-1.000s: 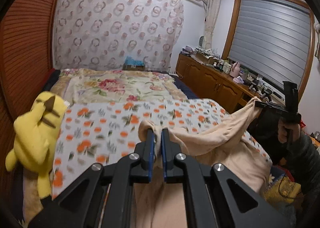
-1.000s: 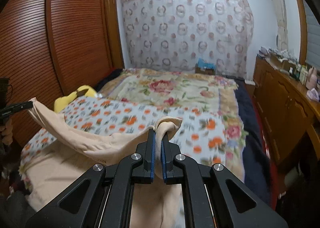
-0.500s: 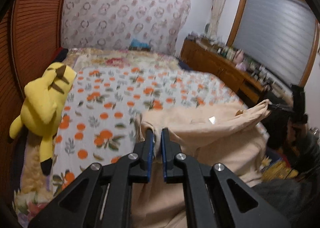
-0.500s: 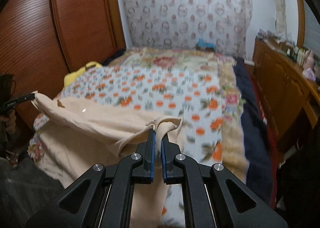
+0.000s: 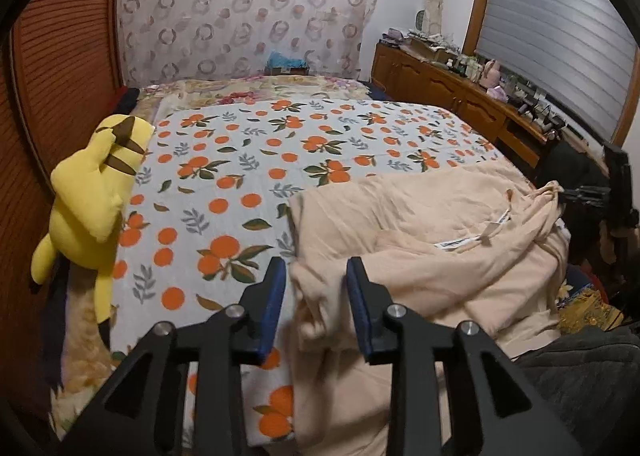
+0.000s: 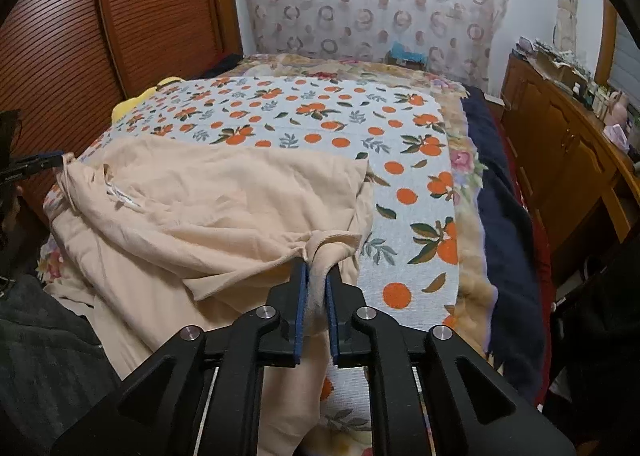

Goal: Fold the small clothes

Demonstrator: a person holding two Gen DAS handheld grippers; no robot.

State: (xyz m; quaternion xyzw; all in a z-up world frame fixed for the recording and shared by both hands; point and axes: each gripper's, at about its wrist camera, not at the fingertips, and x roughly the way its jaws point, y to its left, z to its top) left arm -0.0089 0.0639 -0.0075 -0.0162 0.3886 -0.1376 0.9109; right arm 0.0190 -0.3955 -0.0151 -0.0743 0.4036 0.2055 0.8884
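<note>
A beige garment (image 5: pixel 420 216) lies spread and partly folded over on the orange-print bedspread (image 5: pixel 240 160), a white label (image 5: pixel 472 240) showing on it. My left gripper (image 5: pixel 316 268) is low over its near left corner, jaws opening; the corner lies loose between the blue pads, a gap beside it. My right gripper (image 6: pixel 317 272) still pinches a bunched corner of the garment (image 6: pixel 224 192), though its jaws are starting to open. Each gripper shows at the other view's edge: the right gripper (image 5: pixel 580 192) and the left gripper (image 6: pixel 40 162).
A yellow plush toy (image 5: pixel 96 192) lies along the bed's left edge by the slatted wooden wardrobe (image 6: pixel 120 36). A wooden cabinet (image 6: pixel 560 136) with small items runs along the right wall. A dark blanket (image 6: pixel 500 216) hangs over the bed's right side.
Both grippers came down and forward, laying the lifted beige garment onto the bed. The left jaws have parted and released the corner; the right jaws have parted only slightly.
</note>
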